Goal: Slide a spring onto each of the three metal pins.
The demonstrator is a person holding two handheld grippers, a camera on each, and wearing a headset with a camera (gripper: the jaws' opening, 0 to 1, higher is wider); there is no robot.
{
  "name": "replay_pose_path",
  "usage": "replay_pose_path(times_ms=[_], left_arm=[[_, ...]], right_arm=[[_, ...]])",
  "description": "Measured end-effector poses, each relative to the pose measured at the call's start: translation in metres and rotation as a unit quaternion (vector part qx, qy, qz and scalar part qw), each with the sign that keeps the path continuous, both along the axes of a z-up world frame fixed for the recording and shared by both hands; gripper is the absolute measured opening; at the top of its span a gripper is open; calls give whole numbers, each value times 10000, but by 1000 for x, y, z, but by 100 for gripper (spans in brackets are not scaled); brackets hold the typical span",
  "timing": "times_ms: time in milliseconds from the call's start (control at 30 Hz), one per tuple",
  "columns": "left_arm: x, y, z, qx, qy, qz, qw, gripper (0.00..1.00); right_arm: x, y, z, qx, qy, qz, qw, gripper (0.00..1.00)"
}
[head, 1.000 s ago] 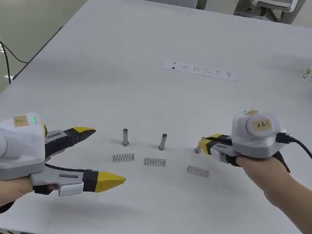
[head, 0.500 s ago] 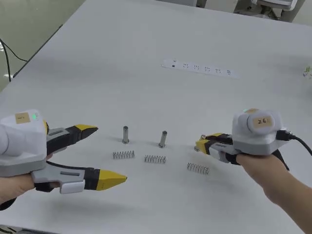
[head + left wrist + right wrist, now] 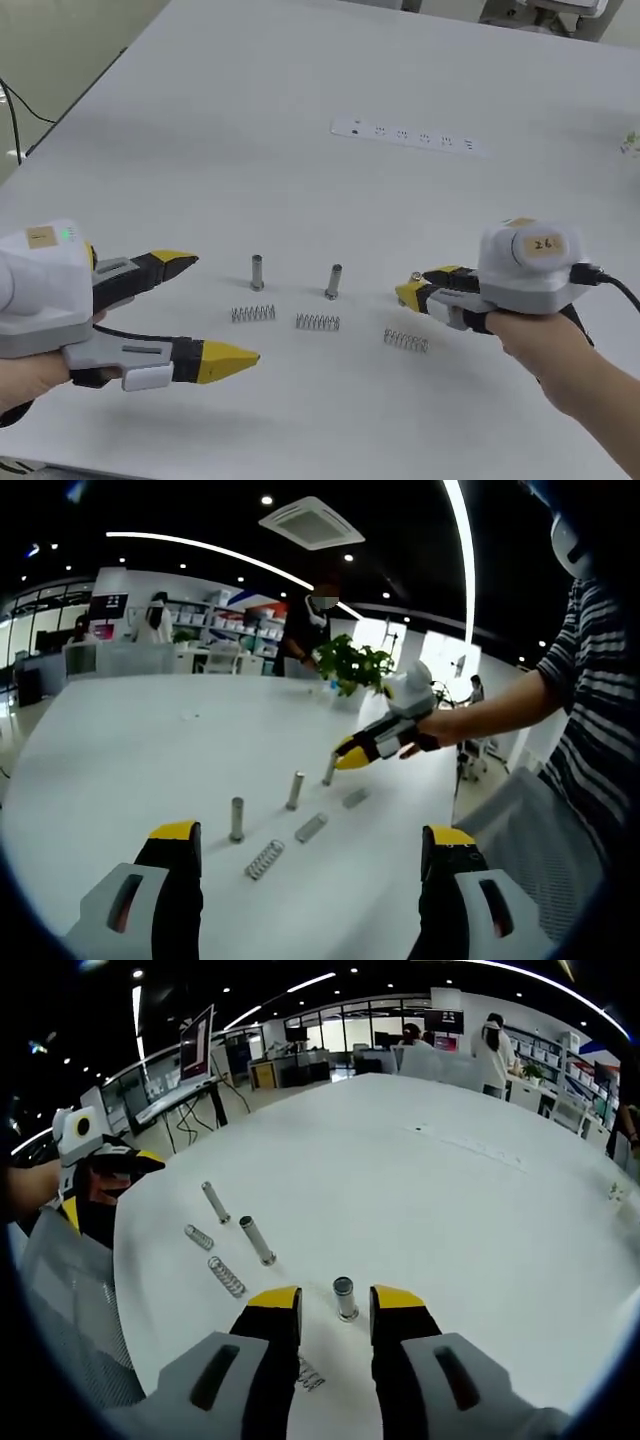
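Observation:
Three metal pins stand upright in a row on the white table: left pin (image 3: 257, 272), middle pin (image 3: 334, 282), right pin (image 3: 415, 277). A spring lies in front of each: left spring (image 3: 253, 314), middle spring (image 3: 318, 322), right spring (image 3: 406, 342). My right gripper (image 3: 405, 292) is low at the right pin; in the right gripper view that pin (image 3: 345, 1298) stands just past the narrow gap of my right gripper (image 3: 335, 1300), untouched. My left gripper (image 3: 215, 308) hovers wide open left of the row, holding nothing; my left gripper (image 3: 312, 830) faces the pins.
A white power strip (image 3: 405, 140) lies farther back on the table. The table's left edge (image 3: 90, 100) runs diagonally, with floor and a cable beyond. People and desks are in the background of both gripper views. Bare tabletop surrounds the pins.
My right gripper has edged a little to the left, closer to the right pin. The left gripper, the pins and the springs stay where they were.

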State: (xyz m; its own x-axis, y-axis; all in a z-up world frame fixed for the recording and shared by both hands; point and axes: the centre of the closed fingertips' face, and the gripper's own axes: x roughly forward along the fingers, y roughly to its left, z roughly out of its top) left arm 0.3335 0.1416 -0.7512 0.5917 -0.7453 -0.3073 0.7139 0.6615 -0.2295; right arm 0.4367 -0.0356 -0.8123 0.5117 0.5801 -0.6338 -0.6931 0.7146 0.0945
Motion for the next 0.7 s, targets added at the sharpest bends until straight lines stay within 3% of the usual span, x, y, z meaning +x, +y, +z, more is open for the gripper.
replay_pose_path(times_ms=[433,700], left_arm=[[0,1,0,-7,-4,24,10000,87],[0,3,-1,-7,-10,54,10000,87]], right_arm=[[-5,-7,13,255,-82,-73,9996,26],[-10,-20,12,284,-22,-118,9995,26]])
